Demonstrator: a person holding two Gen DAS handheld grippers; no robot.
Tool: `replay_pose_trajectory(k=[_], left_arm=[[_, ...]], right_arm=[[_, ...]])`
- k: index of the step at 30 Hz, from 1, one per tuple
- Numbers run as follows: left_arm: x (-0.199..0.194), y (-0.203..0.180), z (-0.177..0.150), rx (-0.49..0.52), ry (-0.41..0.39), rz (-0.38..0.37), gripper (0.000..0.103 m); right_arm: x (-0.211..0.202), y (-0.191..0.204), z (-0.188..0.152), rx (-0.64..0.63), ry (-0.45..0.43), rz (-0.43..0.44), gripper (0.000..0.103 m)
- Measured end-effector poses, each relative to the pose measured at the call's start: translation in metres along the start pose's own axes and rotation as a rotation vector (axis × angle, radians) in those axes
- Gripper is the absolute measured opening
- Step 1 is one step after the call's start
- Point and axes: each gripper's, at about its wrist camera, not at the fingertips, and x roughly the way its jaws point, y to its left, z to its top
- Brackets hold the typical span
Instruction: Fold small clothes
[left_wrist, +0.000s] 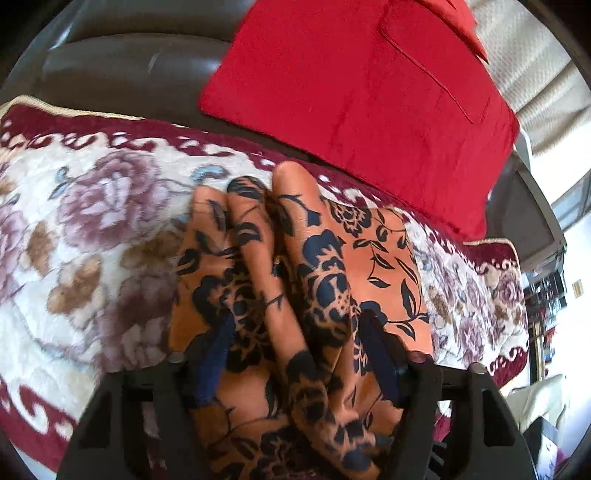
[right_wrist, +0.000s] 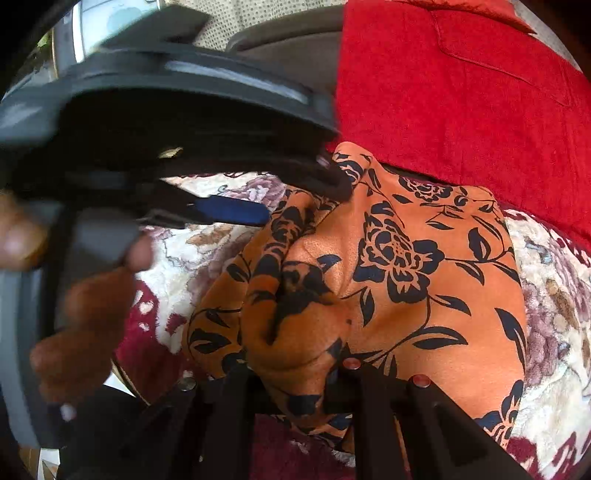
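Note:
An orange cloth with a black floral print (left_wrist: 384, 251) lies on a floral blanket (left_wrist: 110, 206). Its near part stands bunched in upright pleats between the blue-padded fingers (left_wrist: 212, 354) of my left gripper (left_wrist: 295, 354), which presses on it from both sides. The right wrist view shows that left gripper (right_wrist: 303, 201) coming in from the left and straddling a ridge of the orange cloth (right_wrist: 424, 280). My right gripper (right_wrist: 291, 380) is shut at the bottom, pinching a raised fold of the cloth's near edge. The flat right half of the cloth lies spread out.
A red cushion (left_wrist: 354, 110) leans on the brown sofa back (left_wrist: 129, 70) just behind the cloth. The blanket (right_wrist: 554, 332) covers the seat with a maroon border. A person's hand (right_wrist: 81, 325) holds the left gripper's handle at the left.

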Motion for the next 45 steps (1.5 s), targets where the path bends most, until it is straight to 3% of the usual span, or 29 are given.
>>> replay_pose_trajectory(k=[1, 5, 8, 11, 13, 16, 19, 21, 23, 26, 29, 32, 35, 38, 39, 41, 45], left_arm=[[0.003, -0.002, 0.001, 0.025, 0.013, -0.006, 0.022], [-0.012, -0.010, 0.006, 0.086, -0.041, -0.039, 0.014], [-0.044, -0.011, 0.003, 0.154, -0.142, -0.097, 0.013], [-0.032, 0.018, 0.002, 0.106, -0.113, -0.085, 0.013], [-0.013, 0.041, -0.004, 0.055, -0.067, -0.051, 0.013], [-0.005, 0.058, -0.014, 0.025, -0.060, -0.071, 0.014], [-0.008, 0.058, -0.014, 0.022, -0.065, -0.071, 0.018], [-0.009, 0.058, -0.014, 0.024, -0.066, -0.047, 0.024], [-0.017, 0.062, -0.017, 0.013, -0.081, -0.019, 0.037], [-0.030, 0.069, -0.023, -0.011, -0.101, 0.023, 0.038], [-0.052, 0.066, -0.035, -0.022, -0.134, 0.034, 0.034], [-0.072, 0.049, -0.057, -0.006, -0.172, -0.029, 0.035], [-0.066, 0.027, -0.069, 0.023, -0.156, -0.048, 0.035], [-0.038, 0.038, -0.080, 0.004, -0.089, 0.081, 0.031], [-0.033, 0.048, -0.083, -0.030, -0.079, 0.085, 0.031], [-0.038, 0.052, -0.085, -0.050, -0.101, 0.085, 0.032], [-0.057, 0.022, -0.083, 0.041, -0.162, 0.194, 0.032]], right_arm=[[-0.005, -0.002, -0.002, -0.002, -0.004, 0.000, 0.012], [-0.011, -0.003, -0.001, -0.020, -0.016, -0.010, 0.012], [-0.024, 0.006, 0.004, -0.045, -0.064, -0.020, 0.013], [-0.036, 0.019, 0.010, -0.064, -0.114, -0.036, 0.020], [-0.024, 0.026, 0.008, -0.076, -0.066, -0.012, 0.028], [-0.007, 0.027, -0.003, -0.063, 0.025, 0.042, 0.030], [-0.010, 0.021, -0.010, -0.037, 0.028, 0.074, 0.031], [-0.018, 0.012, -0.010, -0.002, 0.018, 0.106, 0.031], [-0.027, 0.000, -0.009, 0.045, 0.006, 0.142, 0.031], [-0.042, -0.029, -0.012, 0.145, -0.010, 0.199, 0.038], [-0.056, -0.053, -0.021, 0.233, -0.027, 0.223, 0.060], [-0.071, -0.078, -0.032, 0.327, -0.058, 0.263, 0.061], [-0.077, -0.091, -0.040, 0.378, -0.076, 0.272, 0.061], [-0.081, -0.103, -0.048, 0.423, -0.074, 0.289, 0.061], [-0.083, -0.107, -0.051, 0.439, -0.071, 0.308, 0.061], [-0.085, -0.114, -0.054, 0.469, -0.073, 0.336, 0.061], [-0.087, -0.142, -0.064, 0.555, -0.066, 0.360, 0.061]])
